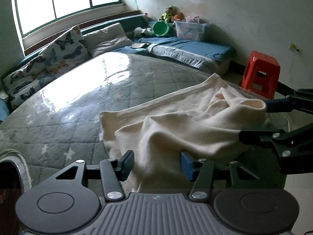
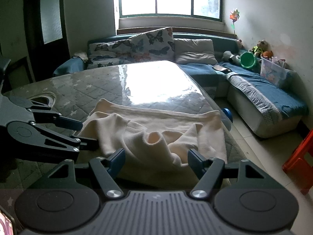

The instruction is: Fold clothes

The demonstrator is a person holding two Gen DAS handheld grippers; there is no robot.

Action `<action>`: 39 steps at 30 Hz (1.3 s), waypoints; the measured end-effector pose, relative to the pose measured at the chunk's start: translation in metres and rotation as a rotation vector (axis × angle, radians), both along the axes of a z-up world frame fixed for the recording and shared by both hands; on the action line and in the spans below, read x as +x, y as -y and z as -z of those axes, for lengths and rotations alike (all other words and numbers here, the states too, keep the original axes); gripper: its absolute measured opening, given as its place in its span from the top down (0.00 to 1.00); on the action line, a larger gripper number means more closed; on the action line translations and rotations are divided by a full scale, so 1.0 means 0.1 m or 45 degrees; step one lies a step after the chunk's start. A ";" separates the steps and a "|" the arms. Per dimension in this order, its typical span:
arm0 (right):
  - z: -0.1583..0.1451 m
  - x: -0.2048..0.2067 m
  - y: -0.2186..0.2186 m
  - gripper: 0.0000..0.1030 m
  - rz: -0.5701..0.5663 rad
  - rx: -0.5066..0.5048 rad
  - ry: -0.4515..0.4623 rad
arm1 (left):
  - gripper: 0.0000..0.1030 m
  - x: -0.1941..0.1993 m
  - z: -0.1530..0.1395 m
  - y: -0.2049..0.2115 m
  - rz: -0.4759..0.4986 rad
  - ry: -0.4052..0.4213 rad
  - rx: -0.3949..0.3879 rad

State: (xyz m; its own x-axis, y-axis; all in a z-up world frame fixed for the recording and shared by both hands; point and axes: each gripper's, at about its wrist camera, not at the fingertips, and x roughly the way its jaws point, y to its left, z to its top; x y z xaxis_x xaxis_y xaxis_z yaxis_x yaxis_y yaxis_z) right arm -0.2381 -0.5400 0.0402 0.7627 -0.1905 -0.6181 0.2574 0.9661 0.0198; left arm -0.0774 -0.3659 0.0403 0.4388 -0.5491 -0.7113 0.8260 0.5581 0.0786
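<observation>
A cream garment [image 1: 176, 121] lies rumpled on the quilted grey table top [image 1: 88, 101]; it also shows in the right wrist view [image 2: 156, 129], with a sleeve opening facing me. My left gripper [image 1: 157, 164] is open, its jaws spread either side of the garment's near left edge, cloth lying between them and over the right finger. My right gripper [image 2: 156, 159] is open, its jaws astride the bunched near edge. Each gripper shows in the other's view: the right one [image 1: 252, 121] at the garment's right side, the left one [image 2: 86, 134] at its left side.
A red plastic stool [image 1: 260, 74] stands on the floor to the right of the table. A blue corner sofa [image 2: 254, 90] with butterfly pillows [image 2: 152, 45], a clear storage box [image 2: 273, 72], a green bucket [image 2: 248, 59] and soft toys runs behind. A dark door [image 2: 47, 29] is far left.
</observation>
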 end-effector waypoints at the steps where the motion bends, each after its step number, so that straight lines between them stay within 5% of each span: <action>1: 0.00 0.00 0.00 0.30 0.003 -0.002 -0.002 | 0.46 -0.01 0.00 0.00 0.002 0.002 0.003; 13: 0.04 0.01 0.01 0.35 0.019 -0.008 -0.019 | 0.47 -0.01 0.02 0.10 0.044 0.014 0.035; 16: 0.04 0.01 0.02 0.41 0.023 0.000 -0.022 | 0.61 -0.01 0.02 0.12 0.060 0.003 0.032; 18: 0.04 0.00 0.03 0.48 0.018 0.014 -0.019 | 0.79 -0.01 0.04 0.12 0.068 0.004 0.034; 21: 0.04 0.00 0.02 0.56 0.004 0.029 -0.020 | 0.88 -0.01 0.05 0.09 0.076 0.019 0.034; 29: 0.02 -0.08 -0.01 0.81 -0.027 0.051 0.005 | 0.93 -0.06 -0.01 -0.05 0.097 0.020 -0.026; 39: 0.03 -0.45 -0.22 0.85 -0.206 0.034 -0.055 | 0.93 -0.33 -0.09 -0.40 0.226 0.019 -0.042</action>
State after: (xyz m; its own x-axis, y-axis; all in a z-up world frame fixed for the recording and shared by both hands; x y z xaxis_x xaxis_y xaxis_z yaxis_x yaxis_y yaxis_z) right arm -0.2828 -0.5182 0.0368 0.7548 -0.0502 -0.6541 0.0997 0.9943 0.0387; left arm -0.1104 -0.3262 0.0496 0.3433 -0.6415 -0.6860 0.9106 0.4064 0.0757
